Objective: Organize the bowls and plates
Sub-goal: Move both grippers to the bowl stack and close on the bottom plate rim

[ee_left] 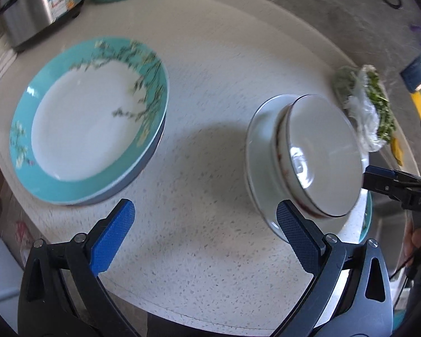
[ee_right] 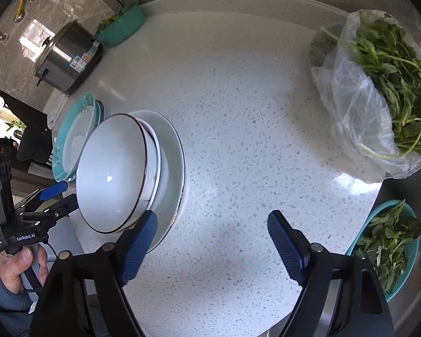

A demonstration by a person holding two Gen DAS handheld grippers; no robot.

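Speckled white stone countertop spreads beneath both handheld grippers, which point steeply down at it. Ahead and to the left of the left gripper lies a teal-rimmed plate with a leafy pattern, seemingly resting on another dish. A clear bag of greens sits far ahead and to the right of the right gripper. Ahead of that gripper's left finger, a pale shallow bowl carries a smaller white bowl with a dark rim line, stacked inside it, possibly over a third. The left gripper's jaws stand wide apart with only bare counter between them; its right finger overlaps the shallow bowl's edge, contact unclear. The right gripper's jaws are likewise spread, nothing between them, the left finger at the stack's near edge. A teal basket of greens sits right of the right gripper, and a steel pot stands far ahead to its left.
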